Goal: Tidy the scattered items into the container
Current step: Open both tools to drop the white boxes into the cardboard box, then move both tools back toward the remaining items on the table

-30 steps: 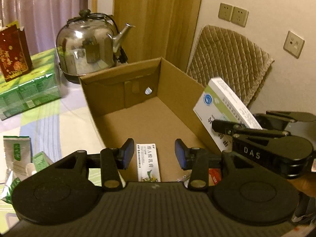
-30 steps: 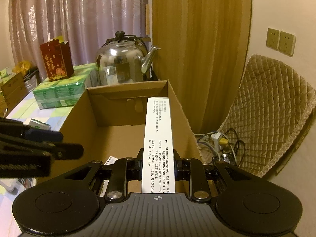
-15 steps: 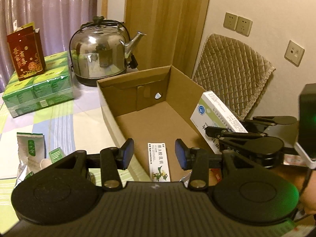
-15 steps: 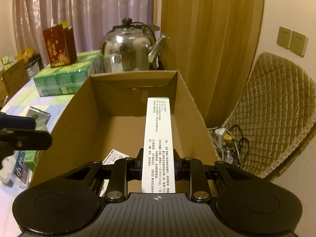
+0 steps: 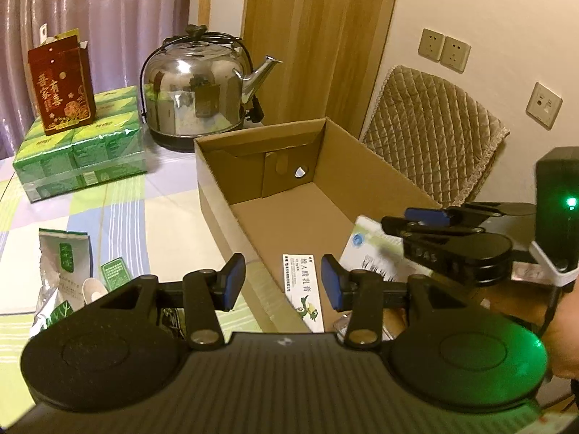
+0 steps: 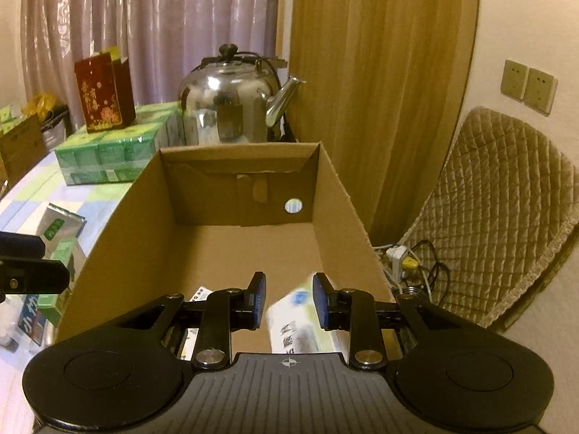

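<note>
An open cardboard box [image 5: 372,166] [image 6: 144,209] stands on the table. A white and green medicine box [image 6: 300,322] [image 5: 365,253] lies blurred inside its near end, just below my right gripper [image 6: 288,300] [image 5: 409,222], which is open and empty. A narrow white carton with a green frog [image 5: 303,289] lies flat on the box floor beside it. My left gripper [image 5: 281,282] is open and empty over the box's near left wall. A silver-green tea packet [image 5: 65,264] and small green sachets [image 5: 115,271] lie on the table to the left.
A steel kettle [image 5: 202,86] stands behind the box. A red gift box [image 5: 61,83] sits on green tissue packs [image 5: 83,148] at the back left. A quilted chair [image 6: 506,217] and a power strip with cables [image 6: 401,256] are to the right, off the table.
My right gripper has opened and let go of the white medicine box, which has dropped into the cardboard box. My left gripper has pulled back and up a little.
</note>
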Demonstrator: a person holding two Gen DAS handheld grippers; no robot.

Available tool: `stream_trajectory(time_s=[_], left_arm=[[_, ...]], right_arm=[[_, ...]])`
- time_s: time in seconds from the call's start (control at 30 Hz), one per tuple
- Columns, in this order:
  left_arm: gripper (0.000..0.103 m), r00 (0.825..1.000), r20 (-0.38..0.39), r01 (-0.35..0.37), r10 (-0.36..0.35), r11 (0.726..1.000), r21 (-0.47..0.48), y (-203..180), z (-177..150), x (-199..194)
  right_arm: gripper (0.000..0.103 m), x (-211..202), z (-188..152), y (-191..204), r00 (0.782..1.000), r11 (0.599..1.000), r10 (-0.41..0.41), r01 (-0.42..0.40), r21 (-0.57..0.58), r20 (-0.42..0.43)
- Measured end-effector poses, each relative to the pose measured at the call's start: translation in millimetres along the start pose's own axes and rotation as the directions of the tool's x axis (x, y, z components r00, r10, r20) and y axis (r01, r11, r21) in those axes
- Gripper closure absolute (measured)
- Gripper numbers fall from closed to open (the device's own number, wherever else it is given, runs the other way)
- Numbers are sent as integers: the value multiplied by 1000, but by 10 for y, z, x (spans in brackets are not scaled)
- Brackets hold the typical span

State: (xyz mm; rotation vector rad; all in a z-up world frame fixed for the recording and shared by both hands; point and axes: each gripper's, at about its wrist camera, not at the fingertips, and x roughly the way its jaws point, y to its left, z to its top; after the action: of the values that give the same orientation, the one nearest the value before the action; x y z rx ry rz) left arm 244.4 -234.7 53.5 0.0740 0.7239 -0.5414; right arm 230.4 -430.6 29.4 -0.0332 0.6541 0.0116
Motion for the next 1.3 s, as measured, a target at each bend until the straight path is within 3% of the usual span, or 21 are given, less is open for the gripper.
stream_trajectory(time_s=[0.17,0.33,0.4,0.5,0.73,0.87,1.07,1.3], left_arm=[[63,1000,5,-6,6,1000,-23,73,-75,-130],[62,1000,15,-18,19,998,-61,172,-209,-359],[62,999,21,-31,33,998,-63,210,-275,-472],[61,998,23,-48,50,996,-81,300,-400,-674],[50,992,-4,-125,126,986,-113,556,-882,-1188],[35,984,-35,-177,173,971,-158,777,-1175,-1444],[19,968,-58,-250,243,943,-219,1073,-1506,-1766],[14,955,-78,-296,285,920,-258,1305,-1723,-1959]], right_arm=[[65,-247,-42,59,999,1000,14,-15,15,29],[61,-586,-102,252,997,999,48,-49,17,64],[55,-726,-125,350,995,998,65,-67,20,79],[39,-927,-156,492,991,996,85,-89,29,101],[23,-1316,-262,920,978,987,153,-158,20,142],[12,-1459,-354,1196,969,978,204,-207,3,142],[7,-1602,-553,1556,957,964,267,-266,-20,116],[7,-1641,-736,1880,951,952,300,-294,-80,79]])
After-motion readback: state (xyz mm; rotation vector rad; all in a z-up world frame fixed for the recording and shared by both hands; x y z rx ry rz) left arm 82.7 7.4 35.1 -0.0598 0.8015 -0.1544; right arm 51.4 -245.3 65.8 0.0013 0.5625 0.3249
